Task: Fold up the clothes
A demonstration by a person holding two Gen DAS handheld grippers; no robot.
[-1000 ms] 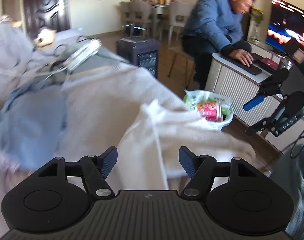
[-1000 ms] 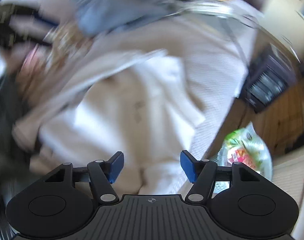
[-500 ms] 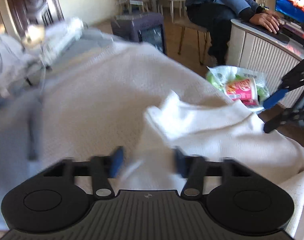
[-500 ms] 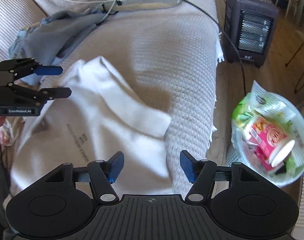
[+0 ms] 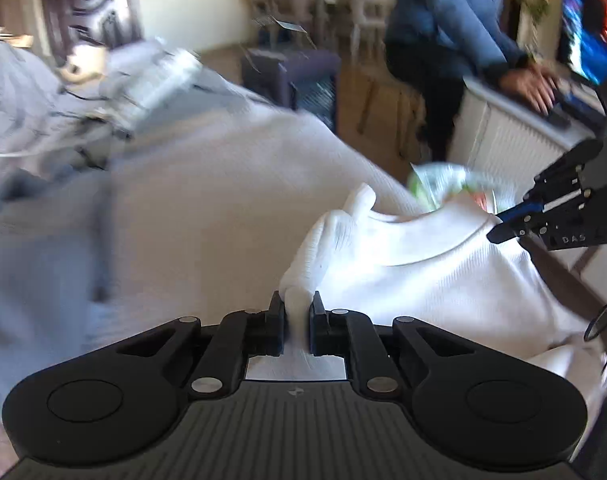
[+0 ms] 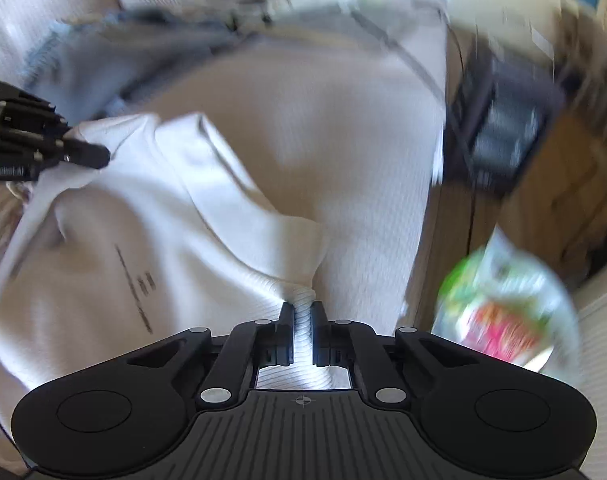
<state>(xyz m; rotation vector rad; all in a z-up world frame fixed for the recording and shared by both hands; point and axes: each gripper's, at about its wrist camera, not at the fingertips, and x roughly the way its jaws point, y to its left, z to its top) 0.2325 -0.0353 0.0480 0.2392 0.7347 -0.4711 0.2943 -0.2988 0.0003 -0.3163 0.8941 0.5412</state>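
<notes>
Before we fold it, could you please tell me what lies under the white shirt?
The white shirt lies on a beige knit cover that spreads beyond it. Whatever is directly beneath the shirt is hidden.

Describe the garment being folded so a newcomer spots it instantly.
On the beige ribbed sofa cover lies a white knit top, pinched by the left tool and the right tool. Unlike the blue-grey cloth behind, it is bright white with small dark print.
</notes>
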